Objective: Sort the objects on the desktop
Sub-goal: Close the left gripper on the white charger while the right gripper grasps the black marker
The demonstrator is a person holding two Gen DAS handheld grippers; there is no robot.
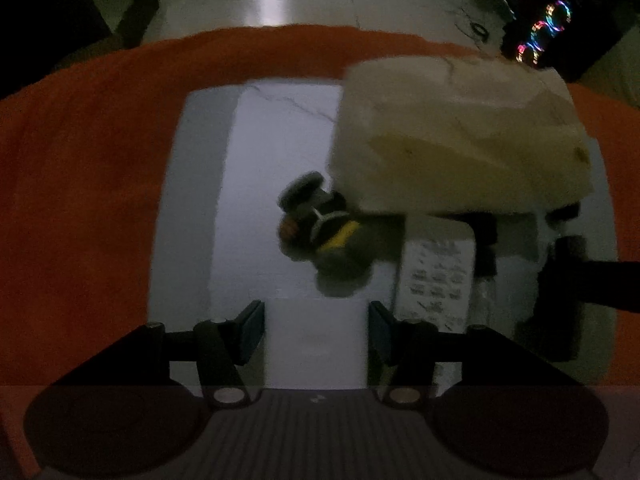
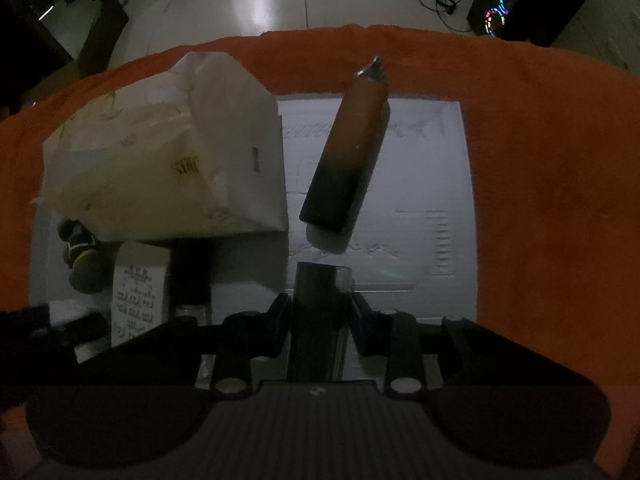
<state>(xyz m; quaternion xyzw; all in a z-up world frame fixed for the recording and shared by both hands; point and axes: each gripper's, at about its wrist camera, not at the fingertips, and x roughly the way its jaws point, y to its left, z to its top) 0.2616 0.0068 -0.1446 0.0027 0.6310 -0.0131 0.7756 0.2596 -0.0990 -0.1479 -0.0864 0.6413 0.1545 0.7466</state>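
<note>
Right gripper [image 2: 320,320] pinches what we take for a dark box [image 2: 318,300]; an orange-black tube [image 2: 348,156] lies at twelve o'clock. Left gripper [image 1: 316,330] hangs spread above the white tray [image 1: 192,200].

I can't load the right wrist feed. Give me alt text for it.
The right tool points down over a white tray on an orange cloth, with a dark block between its fingers. Ahead lies a brown and black tube; to its left stands a white bag.
</note>
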